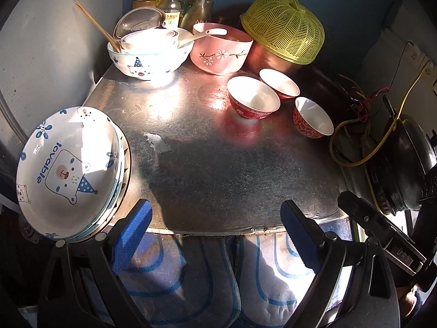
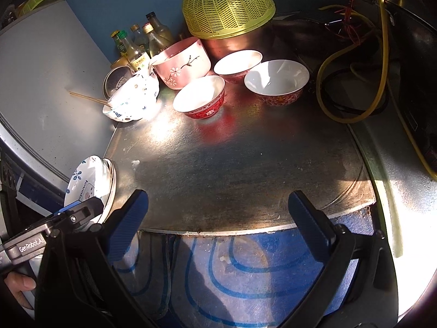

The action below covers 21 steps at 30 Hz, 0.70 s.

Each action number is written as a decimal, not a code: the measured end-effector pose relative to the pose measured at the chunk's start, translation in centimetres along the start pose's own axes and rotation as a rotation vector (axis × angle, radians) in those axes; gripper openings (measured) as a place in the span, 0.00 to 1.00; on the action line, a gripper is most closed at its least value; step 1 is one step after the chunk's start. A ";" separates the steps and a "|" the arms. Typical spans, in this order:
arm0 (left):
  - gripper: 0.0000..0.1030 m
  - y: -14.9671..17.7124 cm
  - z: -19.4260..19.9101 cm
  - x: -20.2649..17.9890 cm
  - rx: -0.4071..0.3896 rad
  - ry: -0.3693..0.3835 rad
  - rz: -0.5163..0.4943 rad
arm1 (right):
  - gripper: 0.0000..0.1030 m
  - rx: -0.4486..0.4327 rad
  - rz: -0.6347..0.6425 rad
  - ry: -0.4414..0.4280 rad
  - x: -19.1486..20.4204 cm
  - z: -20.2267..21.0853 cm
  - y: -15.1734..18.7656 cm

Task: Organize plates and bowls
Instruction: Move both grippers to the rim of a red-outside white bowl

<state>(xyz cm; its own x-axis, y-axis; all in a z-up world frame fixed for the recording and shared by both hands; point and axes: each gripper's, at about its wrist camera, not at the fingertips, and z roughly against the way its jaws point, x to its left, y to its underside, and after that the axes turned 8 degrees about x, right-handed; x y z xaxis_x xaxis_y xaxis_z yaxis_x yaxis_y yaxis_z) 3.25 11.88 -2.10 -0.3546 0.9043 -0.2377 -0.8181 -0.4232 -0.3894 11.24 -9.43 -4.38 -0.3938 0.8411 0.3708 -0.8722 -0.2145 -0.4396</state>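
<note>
**A:** What lay on the metal counter (image 1: 218, 142), and where?

**B:** A stack of bear-print plates (image 1: 68, 180) sat at the near left corner, just beside the left gripper (image 1: 215, 235). Three small red bowls (image 2: 200, 97) clustered far ahead, toward the right.

**A:** Which gripper was nearer each?

**B:** The left, for the plates. The right gripper (image 2: 221, 224) seemed better placed for the bowls, which lay straight ahead of it, well apart. Both grippers were spread wide, holding nothing, at the counter's near edge.

Bottles (image 1: 174, 0), yellow mesh cover (image 1: 286, 32), cables (image 1: 363, 136)
</note>
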 end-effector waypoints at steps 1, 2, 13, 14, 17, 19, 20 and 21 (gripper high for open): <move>0.93 -0.3 -0.3 -0.1 0.002 0.004 -0.003 | 1.00 -0.003 -0.005 0.004 -0.2 -0.1 -0.2; 0.93 -0.7 -0.5 -0.3 0.004 0.008 -0.006 | 1.00 -0.005 -0.010 0.007 -0.3 -0.2 -0.5; 0.93 -5.6 -4.0 -0.4 0.042 0.048 -0.030 | 1.00 0.003 -0.062 0.009 -0.8 -2.9 -4.1; 0.93 -6.2 -4.4 -0.3 0.043 0.054 -0.030 | 1.00 0.002 -0.069 0.002 -0.9 -3.2 -4.6; 0.93 -8.1 -5.7 -0.2 0.048 0.076 -0.023 | 1.00 -0.010 -0.096 -0.033 -0.9 -4.3 -6.0; 0.93 -9.5 -6.7 0.0 0.048 0.097 -0.013 | 1.00 -0.022 -0.114 -0.067 -0.9 -5.1 -7.0; 0.93 -10.2 -7.2 0.1 0.047 0.111 -0.007 | 1.00 -0.020 -0.126 -0.083 -0.9 -5.8 -7.6; 0.93 -10.8 -7.6 0.1 0.045 0.122 -0.003 | 0.99 -0.015 -0.137 -0.095 -0.9 -6.4 -8.2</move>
<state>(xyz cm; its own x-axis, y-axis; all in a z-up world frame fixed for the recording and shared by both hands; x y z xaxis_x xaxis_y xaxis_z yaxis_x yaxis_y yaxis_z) 15.52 16.16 -4.68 -0.2968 0.8907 -0.3444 -0.8393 -0.4153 -0.3509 20.55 -5.22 -6.34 -0.2976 0.8110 0.5037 -0.9155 -0.0928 -0.3915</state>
